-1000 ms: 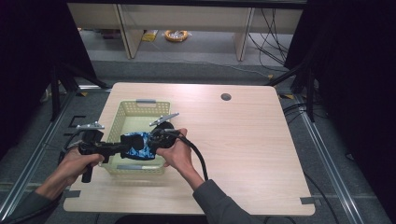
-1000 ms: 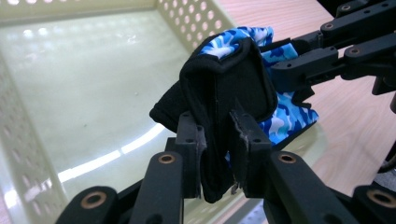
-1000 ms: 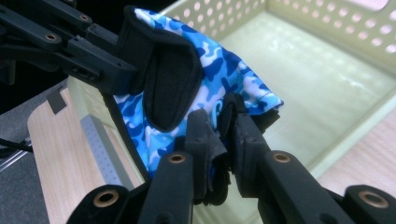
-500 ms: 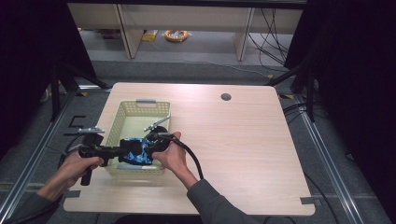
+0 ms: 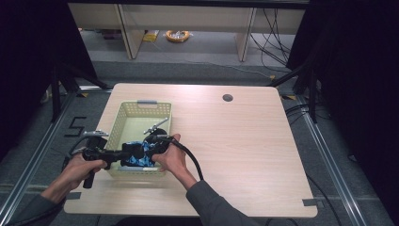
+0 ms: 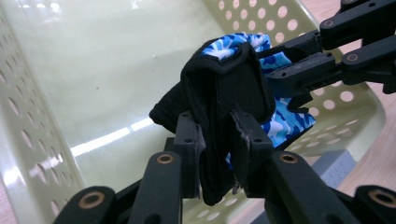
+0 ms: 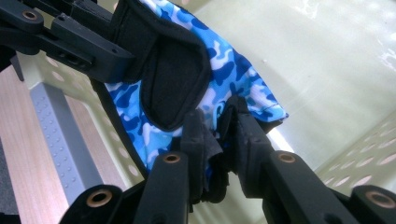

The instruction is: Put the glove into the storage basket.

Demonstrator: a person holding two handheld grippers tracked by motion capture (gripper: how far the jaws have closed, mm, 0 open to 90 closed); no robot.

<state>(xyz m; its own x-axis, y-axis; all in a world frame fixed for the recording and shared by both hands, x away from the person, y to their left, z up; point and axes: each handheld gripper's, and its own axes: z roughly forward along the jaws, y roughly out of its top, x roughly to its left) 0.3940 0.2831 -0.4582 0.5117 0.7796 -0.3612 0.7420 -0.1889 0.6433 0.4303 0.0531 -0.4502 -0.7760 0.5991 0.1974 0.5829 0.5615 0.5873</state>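
Note:
A blue camouflage and black glove (image 5: 139,156) hangs between my two grippers, low inside the near end of a pale green perforated basket (image 5: 141,105). My left gripper (image 5: 123,155) comes in from the left and is shut on the glove's black part (image 6: 224,84), its pads (image 6: 192,135) pinching the fabric. My right gripper (image 5: 150,147) comes in from the right and is shut on the blue patterned edge (image 7: 233,70). In the left gripper view the right gripper (image 6: 299,70) grips the far side of the glove. The basket floor (image 6: 93,60) under the glove is bare.
The basket sits at the left of a light wooden table (image 5: 244,150), with a grey handle (image 5: 147,101) on its far rim and another (image 7: 65,135) on its near rim. A round hole (image 5: 227,97) lies near the table's far edge. A black cable (image 5: 190,157) trails from the right gripper.
Both hands have come a little nearer and lower, and the glove has sunk deeper into the basket's near end. Both grippers have kept their hold on it.

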